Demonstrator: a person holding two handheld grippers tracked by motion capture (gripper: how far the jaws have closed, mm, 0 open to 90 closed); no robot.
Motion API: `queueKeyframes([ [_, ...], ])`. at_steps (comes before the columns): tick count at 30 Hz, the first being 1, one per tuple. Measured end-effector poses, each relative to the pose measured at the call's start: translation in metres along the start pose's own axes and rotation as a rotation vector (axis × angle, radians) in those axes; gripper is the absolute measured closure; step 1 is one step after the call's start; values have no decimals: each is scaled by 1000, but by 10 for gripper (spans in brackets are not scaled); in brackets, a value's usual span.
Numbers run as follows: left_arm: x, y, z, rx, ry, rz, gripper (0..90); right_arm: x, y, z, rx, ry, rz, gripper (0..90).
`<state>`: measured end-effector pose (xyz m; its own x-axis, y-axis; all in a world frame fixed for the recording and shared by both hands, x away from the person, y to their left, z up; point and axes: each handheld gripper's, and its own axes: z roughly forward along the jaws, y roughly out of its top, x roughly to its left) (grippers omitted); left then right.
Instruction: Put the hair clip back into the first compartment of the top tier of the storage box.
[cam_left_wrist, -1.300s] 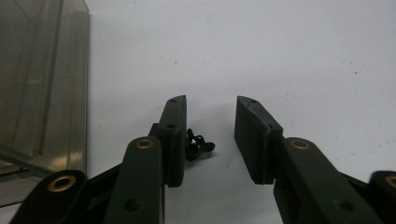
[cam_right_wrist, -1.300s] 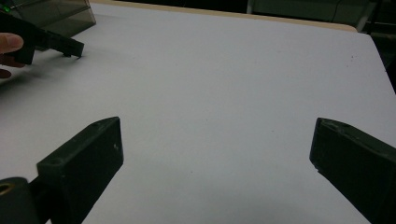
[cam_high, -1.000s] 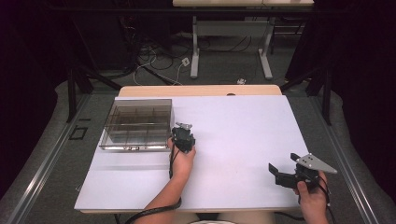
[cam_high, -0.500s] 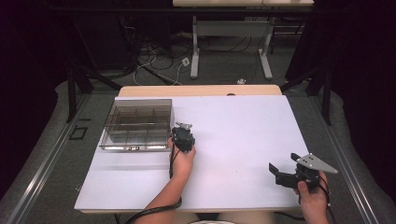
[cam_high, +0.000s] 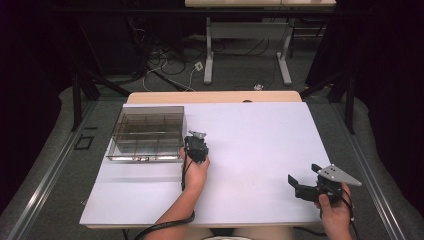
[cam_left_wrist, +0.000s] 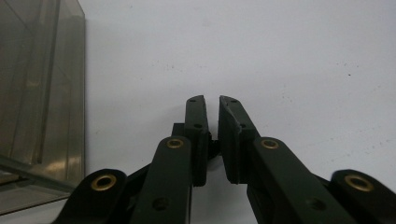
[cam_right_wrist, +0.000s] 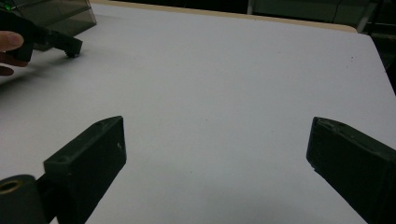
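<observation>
A smoky clear plastic box (cam_high: 145, 150) with several compartments sits at the table's left; its wall (cam_left_wrist: 42, 93) also shows in the left gripper view. My left gripper (cam_high: 197, 135) rests just right of the box's front corner, pointing away from the person. Its jaws (cam_left_wrist: 211, 100) have just been closing and now stand shut, with nothing between them. My right gripper (cam_high: 303, 175) hovers near the front right of the table, open wide and holding nothing (cam_right_wrist: 215, 126). The right gripper view also shows the left gripper (cam_right_wrist: 69, 45) and the box (cam_right_wrist: 56, 11) far off.
The white table top (cam_high: 260, 135) has a wooden strip (cam_high: 215, 97) along its far edge. Beyond it on the floor are desk legs (cam_high: 208, 60) and loose cables (cam_high: 165, 65). A dark post (cam_high: 76, 95) stands left of the table.
</observation>
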<state>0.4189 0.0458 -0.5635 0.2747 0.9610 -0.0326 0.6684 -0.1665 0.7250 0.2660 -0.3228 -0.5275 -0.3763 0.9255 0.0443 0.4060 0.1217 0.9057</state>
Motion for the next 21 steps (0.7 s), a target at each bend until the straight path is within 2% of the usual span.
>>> queueKeyframes([
  [8, 0, 0, 0, -3, -1, 9, 833, 0, -1, 1, -13, -4, 9, 45],
  [13, 0, -1, -1, -13, -7, 5, 834, 0, 0, 0, 0, -6, 7, 45],
  [15, 1, -1, -2, -16, -5, 5, 834, 0, -1, 1, -14, 6, 1, 45],
  [16, 2, -1, -2, -14, -6, 9, 834, 0, 0, 0, 3, -1, -1, 45],
  [21, -1, -1, -3, -24, -16, 10, 834, 0, 0, 0, 3, -1, 0, 45],
])
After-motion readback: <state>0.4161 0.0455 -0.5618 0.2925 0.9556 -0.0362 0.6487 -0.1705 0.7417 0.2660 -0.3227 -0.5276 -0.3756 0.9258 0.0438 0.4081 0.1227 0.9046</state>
